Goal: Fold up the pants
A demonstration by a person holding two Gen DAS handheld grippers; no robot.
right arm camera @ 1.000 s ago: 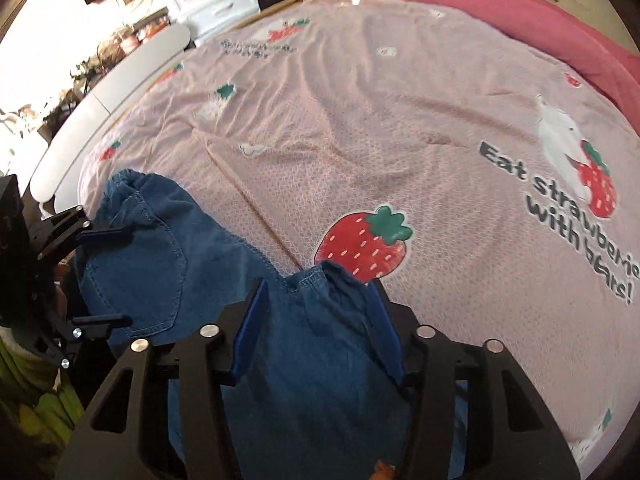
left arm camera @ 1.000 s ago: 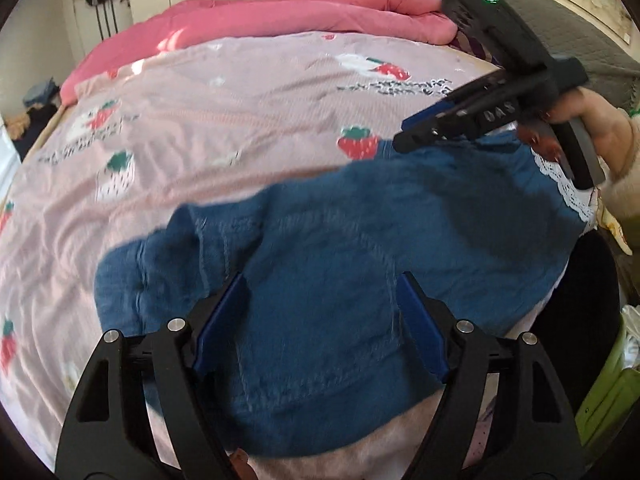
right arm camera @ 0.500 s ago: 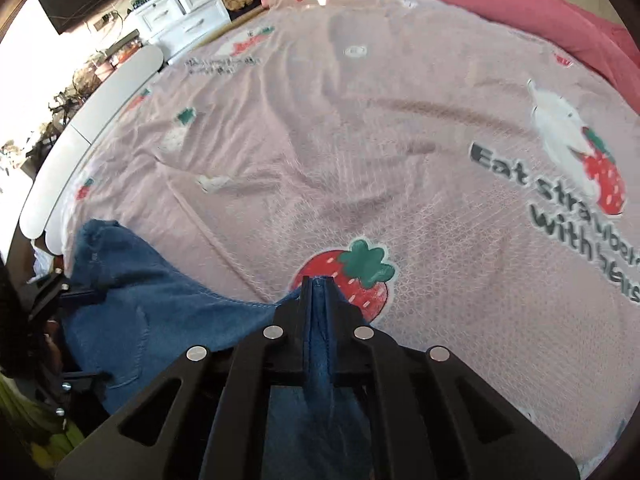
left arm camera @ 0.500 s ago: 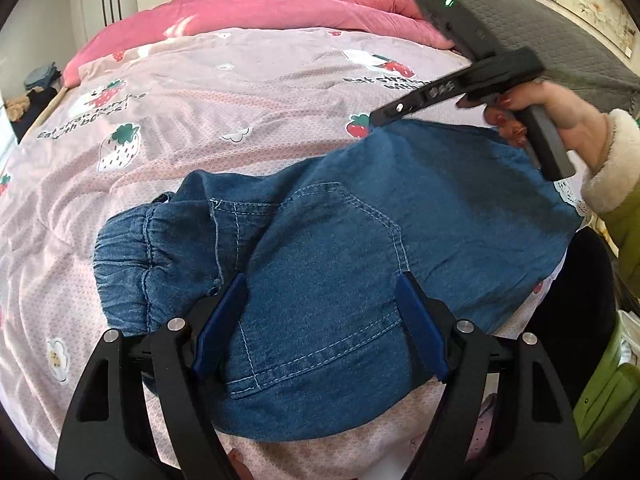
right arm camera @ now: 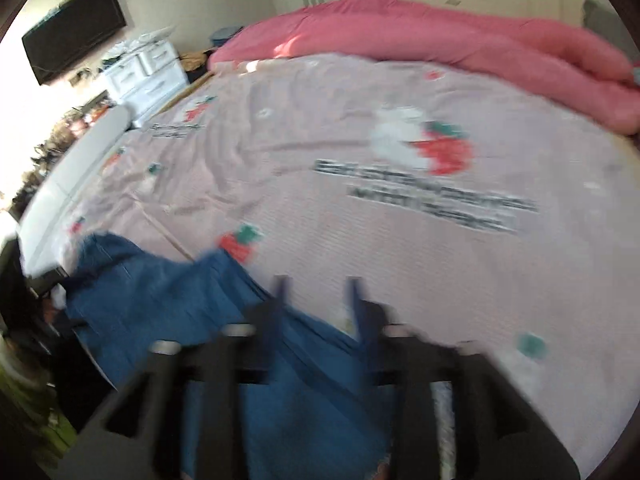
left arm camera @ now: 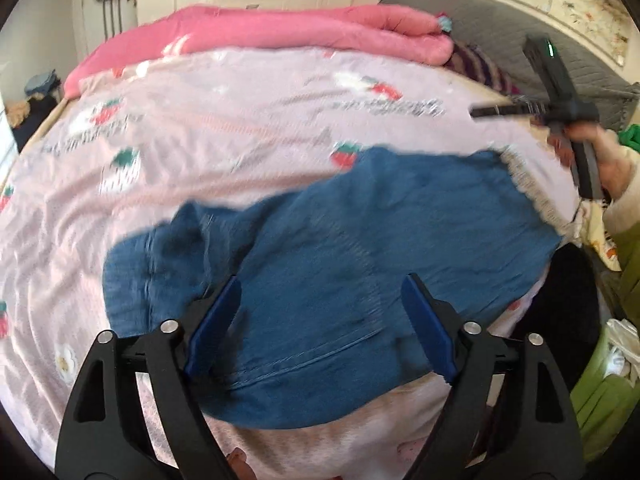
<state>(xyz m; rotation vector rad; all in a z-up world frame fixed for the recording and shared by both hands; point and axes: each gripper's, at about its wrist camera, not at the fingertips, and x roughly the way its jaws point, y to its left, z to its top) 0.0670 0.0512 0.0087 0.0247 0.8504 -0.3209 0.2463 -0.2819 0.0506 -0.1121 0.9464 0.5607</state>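
My left gripper (left arm camera: 320, 312) hangs low over the near edge of the bed, its blue pads spread wide and widening, nothing pinched between them; the denim simply lies beneath. The blue denim pants (left arm camera: 340, 248) lie folded on the pink strawberry-print bedsheet (left arm camera: 240, 128), gathered elastic waistband at the left end, lace-trimmed cuff (left arm camera: 524, 184) at the right end near the bed's edge. Further right, in the left wrist view, my right gripper (right arm camera: 316, 292) sits above and past that cuff, clear of the cloth, held in my right hand (left arm camera: 600, 156) (the picture is smeared there). From its own blurred camera, its jaws are parting with only sheet showing in the gap, the denim lying down to the left of them. A rolled pink quilt (left arm camera: 320, 32) lies along the far side.
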